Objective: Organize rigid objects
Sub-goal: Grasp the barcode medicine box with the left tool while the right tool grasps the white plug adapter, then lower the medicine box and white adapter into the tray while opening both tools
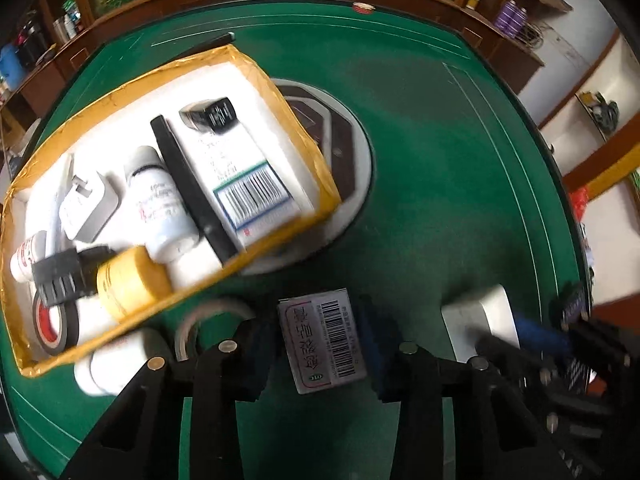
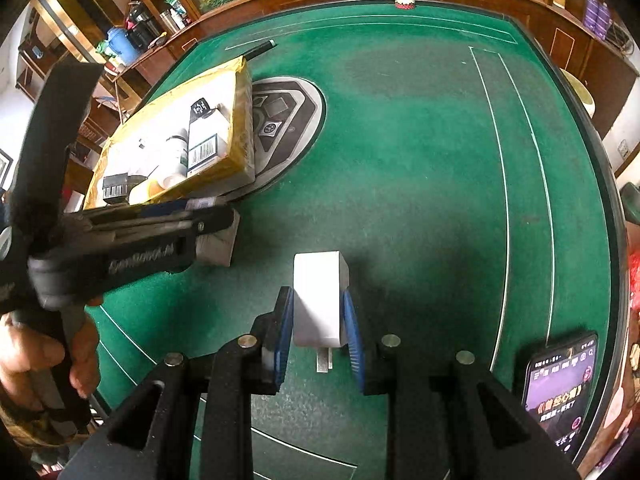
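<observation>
White plug adapter [image 2: 318, 300], boxy, metal prong showing

The green worktop [image 2: 420, 152] carried a yellow-taped box [image 1: 280, 92]. Beside the box lay a small barcoded carton [image 1: 322, 340], farther off a white charger [image 2: 318, 300] and a phone [image 2: 560, 388].

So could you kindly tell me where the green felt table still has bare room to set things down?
The green felt table lies bare between the round grey centre panel and the black smartphone at its near right edge. It is crowded on the left: the yellow-taped tray is packed, with a white bottle and clear tape roll beside it.
</observation>
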The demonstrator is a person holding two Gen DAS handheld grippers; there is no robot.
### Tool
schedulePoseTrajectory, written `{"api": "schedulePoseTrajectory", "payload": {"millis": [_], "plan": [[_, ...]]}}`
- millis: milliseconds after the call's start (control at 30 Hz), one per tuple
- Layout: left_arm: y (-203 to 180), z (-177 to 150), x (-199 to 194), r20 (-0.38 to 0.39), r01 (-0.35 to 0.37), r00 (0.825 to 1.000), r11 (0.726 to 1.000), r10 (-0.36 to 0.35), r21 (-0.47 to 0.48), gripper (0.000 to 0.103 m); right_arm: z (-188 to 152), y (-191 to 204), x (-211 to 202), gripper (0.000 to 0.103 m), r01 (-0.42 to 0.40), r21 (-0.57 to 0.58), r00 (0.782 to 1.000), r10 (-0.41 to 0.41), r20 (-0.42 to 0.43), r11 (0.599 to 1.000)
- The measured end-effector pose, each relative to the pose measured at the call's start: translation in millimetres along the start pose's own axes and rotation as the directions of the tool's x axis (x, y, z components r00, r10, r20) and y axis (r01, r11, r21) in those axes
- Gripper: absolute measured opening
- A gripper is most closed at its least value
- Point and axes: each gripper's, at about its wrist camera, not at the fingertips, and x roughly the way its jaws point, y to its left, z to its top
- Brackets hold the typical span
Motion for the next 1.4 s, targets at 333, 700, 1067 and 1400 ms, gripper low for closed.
{"api": "schedulePoseTrajectory", "payload": {"millis": [333, 700, 1067, 1400], "plan": [[5, -58, -24, -0.036, 0.063, 0.997, 0.998, -0.062, 0.03, 0.04, 0, 2, 1, 0.024, 0.009, -0.024, 1.0, -0.009, 0.002, 1.0], [-8, -65, -13, -0.045, 0.011, 0.999, 0.999, -0.009, 0.05, 0.041, -2, 6, 1, 0.024, 0.013, -0.051, 1.0, -0.013, 0.001, 0.999], [-11, -68, -12, -0.023, 0.041, 0.999, 0.998, -0.04, 0.045, 0.036, -2, 8, 1, 0.024, 0.016, -0.074, 1.0, -0.016, 0.0, 0.997], [16, -41, -54, 0.066, 0.057, 0.996, 0.998, -0.055, -0.031, 0.036, 9, 19, -10, 0.023, -0.013, -0.091, 0.999, 0.016, 0.03, 0.996]]}}
